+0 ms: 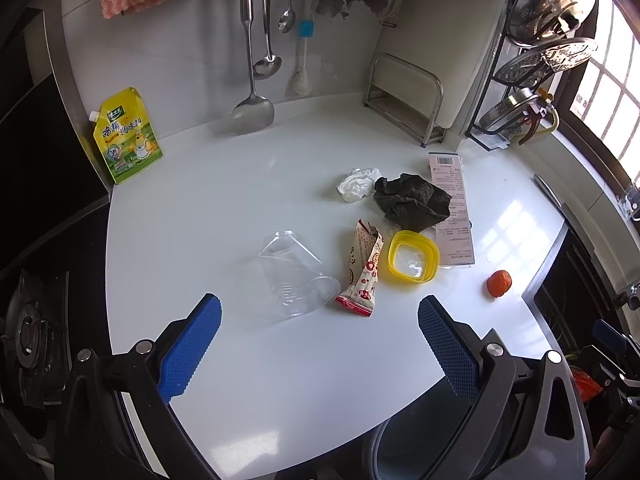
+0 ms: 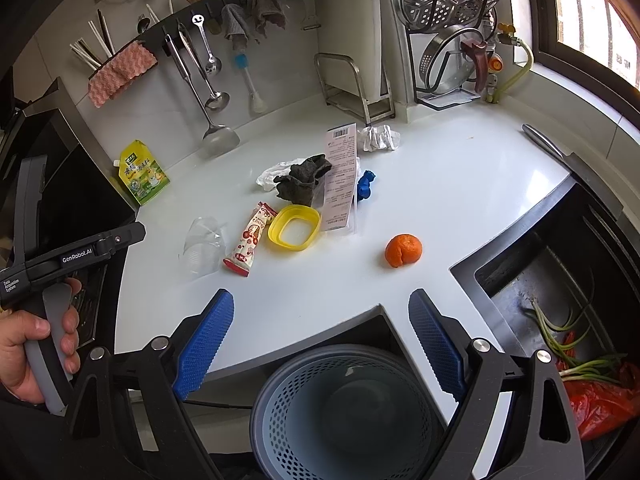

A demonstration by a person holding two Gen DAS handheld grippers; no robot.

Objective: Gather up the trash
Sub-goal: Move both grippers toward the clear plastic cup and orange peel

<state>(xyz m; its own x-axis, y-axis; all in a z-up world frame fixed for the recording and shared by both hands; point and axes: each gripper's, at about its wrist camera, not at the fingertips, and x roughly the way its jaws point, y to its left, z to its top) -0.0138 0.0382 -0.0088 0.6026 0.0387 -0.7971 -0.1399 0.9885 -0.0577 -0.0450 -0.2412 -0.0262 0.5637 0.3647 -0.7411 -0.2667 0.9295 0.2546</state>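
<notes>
While both the left gripper point(image 1: 320, 320) and right gripper point(image 2: 322, 312) are held released above the table point(image 1: 240, 200), the cup point(image 1: 294, 270), wrapper point(image 1: 362, 268) and orange point(image 2: 403, 250) are left untouched.

1. A seasoning pouch point(image 1: 127, 136) stands at the bench's point(image 1: 240, 360) left edge, against the back wall.
2. Mid-bench, a plastic cup point(image 1: 294, 272) lies on its side, a snack wrapper point(image 1: 362, 270) just right of it, and a lidless tub point(image 1: 413, 258) right of that.
3. Behind the tub lies a crumpled cloth point(image 1: 412, 200), a tissue point(image 1: 357, 184) to its left and a printed card point(image 1: 452, 208) to its right.
4. A mandarin point(image 2: 403, 250) sits apart, toward the right edge near the sink point(image 2: 560, 288).
5. A basket point(image 2: 344, 412) stands below the bench's front edge.
</notes>
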